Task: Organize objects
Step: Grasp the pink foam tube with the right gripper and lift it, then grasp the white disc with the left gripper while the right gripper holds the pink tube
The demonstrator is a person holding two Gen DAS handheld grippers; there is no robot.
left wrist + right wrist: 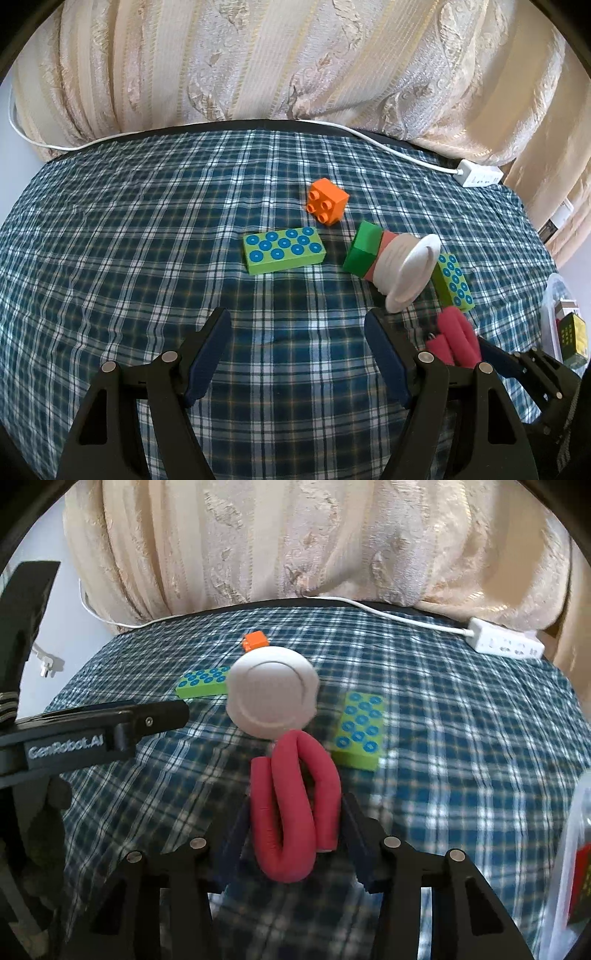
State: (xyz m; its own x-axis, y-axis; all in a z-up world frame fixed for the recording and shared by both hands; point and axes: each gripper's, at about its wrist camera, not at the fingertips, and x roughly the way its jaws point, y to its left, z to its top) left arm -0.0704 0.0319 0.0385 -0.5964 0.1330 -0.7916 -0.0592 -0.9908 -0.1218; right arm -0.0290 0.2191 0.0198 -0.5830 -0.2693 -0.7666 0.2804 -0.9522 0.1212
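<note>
With our right gripper (295,834) pinching the folded pink foam tube (291,805) above the bed (461,720), left fingers (207,354) spread idle, we should carry it level to the clear bin (569,849).

Count, both wrist views combined:

- Green blocks with blue dots: 2, one flat (284,250) and one off to the right (453,282).
- Orange studded brick (327,201): 1.
- White disc-topped stacked toy (391,264) with a green cube end: 1.
- Red foam loop (295,805): 1 piece, folded.
- White power strip (478,178) with cord: 1.
- Clear plastic container (554,317) at right edge: 1; contents cannot be counted.
- Grippers: 2, left gripper (297,354) and right gripper (295,834).
</note>
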